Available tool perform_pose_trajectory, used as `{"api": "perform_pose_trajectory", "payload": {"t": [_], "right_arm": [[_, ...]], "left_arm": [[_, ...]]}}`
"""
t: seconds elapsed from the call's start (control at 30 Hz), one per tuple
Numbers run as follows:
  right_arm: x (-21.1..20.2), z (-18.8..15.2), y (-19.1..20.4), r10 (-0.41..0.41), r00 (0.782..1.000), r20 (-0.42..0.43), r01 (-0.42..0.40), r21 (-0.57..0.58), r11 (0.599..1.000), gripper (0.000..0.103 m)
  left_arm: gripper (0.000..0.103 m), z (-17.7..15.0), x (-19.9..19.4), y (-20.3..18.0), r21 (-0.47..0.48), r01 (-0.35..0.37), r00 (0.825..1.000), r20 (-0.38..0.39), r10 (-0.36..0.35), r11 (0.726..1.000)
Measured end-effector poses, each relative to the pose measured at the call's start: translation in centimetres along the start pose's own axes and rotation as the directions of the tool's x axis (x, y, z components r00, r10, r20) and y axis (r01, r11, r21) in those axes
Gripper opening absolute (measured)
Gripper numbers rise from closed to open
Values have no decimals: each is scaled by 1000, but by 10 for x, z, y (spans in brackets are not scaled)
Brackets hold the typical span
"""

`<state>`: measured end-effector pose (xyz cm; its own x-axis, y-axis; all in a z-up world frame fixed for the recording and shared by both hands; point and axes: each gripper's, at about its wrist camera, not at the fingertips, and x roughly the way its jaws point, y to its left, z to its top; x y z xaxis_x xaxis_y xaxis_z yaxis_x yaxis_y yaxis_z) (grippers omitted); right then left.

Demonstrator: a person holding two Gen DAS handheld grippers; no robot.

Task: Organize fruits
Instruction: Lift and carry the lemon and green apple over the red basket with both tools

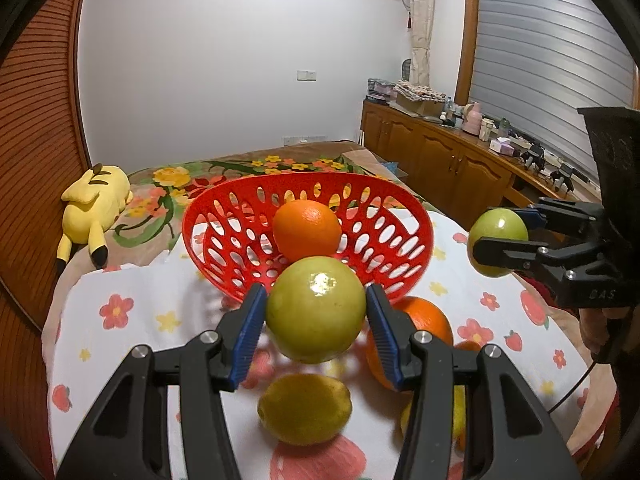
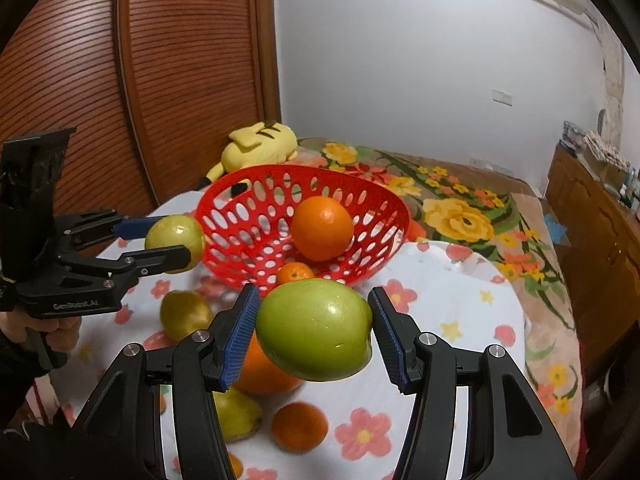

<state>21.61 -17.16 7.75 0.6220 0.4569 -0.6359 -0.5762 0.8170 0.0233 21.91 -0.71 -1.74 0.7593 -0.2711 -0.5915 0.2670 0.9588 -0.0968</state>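
Right wrist alone shows a small tangerine [image 2: 295,273] inside the basket [image 2: 240,184].

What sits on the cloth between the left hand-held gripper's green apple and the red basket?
Nothing: in the left wrist view the green apple, held up in the left hand-held gripper, overlaps the red basket rim, with only bare flowered cloth below.

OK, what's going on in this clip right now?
A person is sorting fruit with two handheld grippers. The left gripper grips one green apple between its fingers, and the right gripper grips another green apple; both are raised near the red basket. The basket is tilted and already holds an orange. More oranges and lemons lie loose on the floral cloth.
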Motion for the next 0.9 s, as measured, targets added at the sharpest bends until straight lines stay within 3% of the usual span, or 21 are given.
{"api": "perform_pose_trajectory", "payload": {"t": [0.43, 0.9], "right_arm": [[47, 32, -2, 29, 998, -51, -31, -36, 999, 57], [77, 34, -1, 18, 990, -141, -30, -81, 996, 57]], "left_arm": [[50, 8, 20, 15, -16, 12, 1000, -5, -12, 1000], [50, 9, 26, 18, -33, 39, 999, 5, -39, 999]]}}
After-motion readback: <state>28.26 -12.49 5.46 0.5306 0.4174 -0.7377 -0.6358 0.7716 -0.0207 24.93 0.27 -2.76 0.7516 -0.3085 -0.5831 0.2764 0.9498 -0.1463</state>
